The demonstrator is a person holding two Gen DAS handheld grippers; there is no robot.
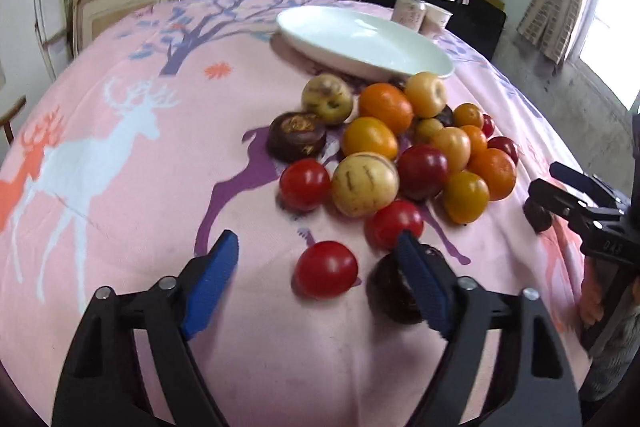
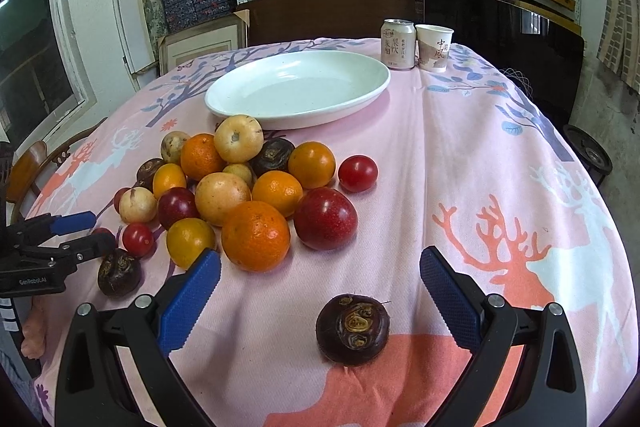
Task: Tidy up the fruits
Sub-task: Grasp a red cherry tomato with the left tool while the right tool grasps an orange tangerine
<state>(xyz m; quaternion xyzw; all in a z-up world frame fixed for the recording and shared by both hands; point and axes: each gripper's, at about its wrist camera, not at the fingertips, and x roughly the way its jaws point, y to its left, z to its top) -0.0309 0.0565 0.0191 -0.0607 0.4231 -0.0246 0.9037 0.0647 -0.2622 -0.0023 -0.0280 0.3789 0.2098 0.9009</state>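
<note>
The white oval plate [image 2: 298, 89] lies flat, long axis running left-right; the fruit pile [image 2: 240, 195] sits just before it. Both the left gripper [image 1: 320, 259] and right gripper [image 2: 320, 271] gape wide, holding nothing. 1 dark water chestnut [image 2: 353, 329] lies scarred-face up between the right fingers.

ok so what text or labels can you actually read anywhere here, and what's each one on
"GenRobot.AI" is printed in white on the black body of the left tool.
"中国风" reads down the white paper cup, roughly.
"梨饮" shows on the pale pink drink can; its smaller characters are too small to read.
Small white marks on the right tool body are too blurred to read.
</note>
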